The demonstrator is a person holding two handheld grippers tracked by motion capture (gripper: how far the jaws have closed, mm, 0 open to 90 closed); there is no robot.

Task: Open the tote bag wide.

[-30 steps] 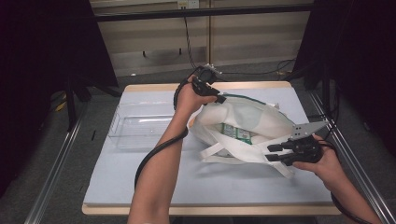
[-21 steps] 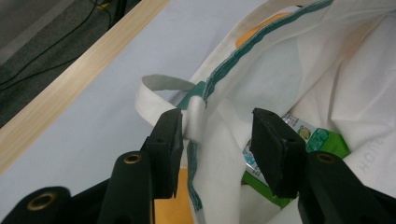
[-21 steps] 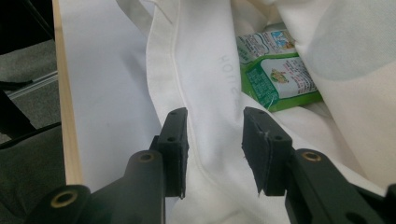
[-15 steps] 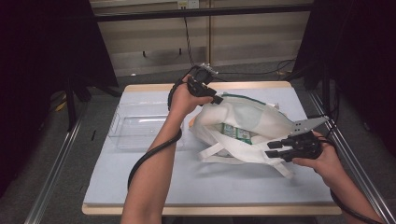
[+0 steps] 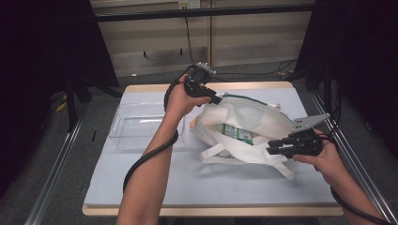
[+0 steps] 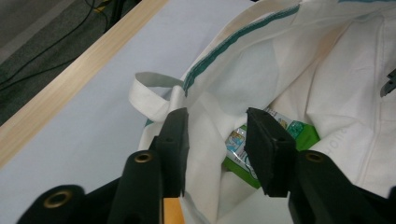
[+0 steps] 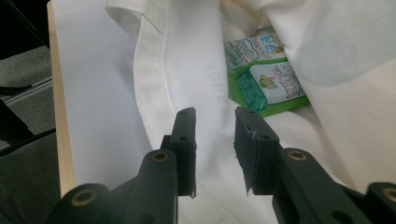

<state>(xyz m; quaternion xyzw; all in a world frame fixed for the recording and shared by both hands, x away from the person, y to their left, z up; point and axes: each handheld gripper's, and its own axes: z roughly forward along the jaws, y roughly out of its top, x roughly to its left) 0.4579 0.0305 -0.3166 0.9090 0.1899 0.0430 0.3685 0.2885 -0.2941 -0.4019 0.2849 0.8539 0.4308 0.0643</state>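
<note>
Surface (image 5: 155, 187): pale blue, bag (image 5: 248, 119) mid-right, mouth toward person.
Carton (image 5: 237, 133): green, inside bag.
Left gripper (image 5: 213, 99): fingers spread at bag's far rim, likely to lift it.
Right gripper (image 5: 272, 148): fingers spread over bag's near edge, gripping nothing.
Tray (image 5: 141, 126): left of bag.

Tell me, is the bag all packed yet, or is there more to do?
Partly. A green carton already lies inside the white bag. Right now the left gripper hovers at the bag's far rim, the right gripper over its near cloth, both with jaws open, gripping nothing. The clear tray beside it looks empty, so little seems left.
</note>
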